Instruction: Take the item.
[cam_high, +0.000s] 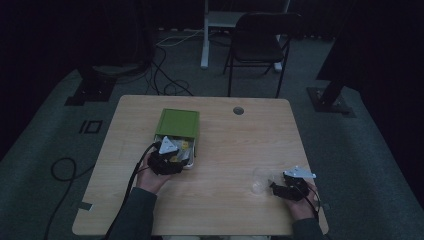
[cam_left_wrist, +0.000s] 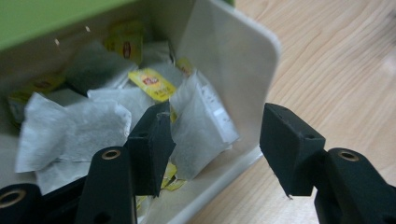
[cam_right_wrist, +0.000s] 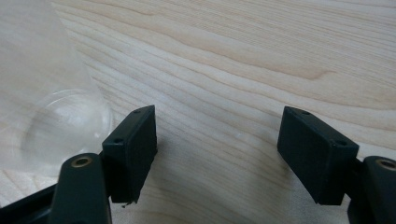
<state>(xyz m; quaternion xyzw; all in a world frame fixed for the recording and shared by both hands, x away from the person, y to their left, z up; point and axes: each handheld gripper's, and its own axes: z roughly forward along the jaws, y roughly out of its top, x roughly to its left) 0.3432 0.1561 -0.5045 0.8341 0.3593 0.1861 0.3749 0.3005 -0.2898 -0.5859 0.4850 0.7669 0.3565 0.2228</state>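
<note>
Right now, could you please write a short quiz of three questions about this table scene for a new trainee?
1. True or false: the left gripper is shut on a tea bag.
2. Which thing stands beside the right gripper? A) clear cup B) metal spoon C) red plate
3. What colour is the lid of the box that holds the tea bags?

Key: 1 false, its jaws stand apart at the box's wall. 2 A. 3 green.

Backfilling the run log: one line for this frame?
left claw: open, straddling tea bag and box wall | right claw: open beside clear cup
</note>
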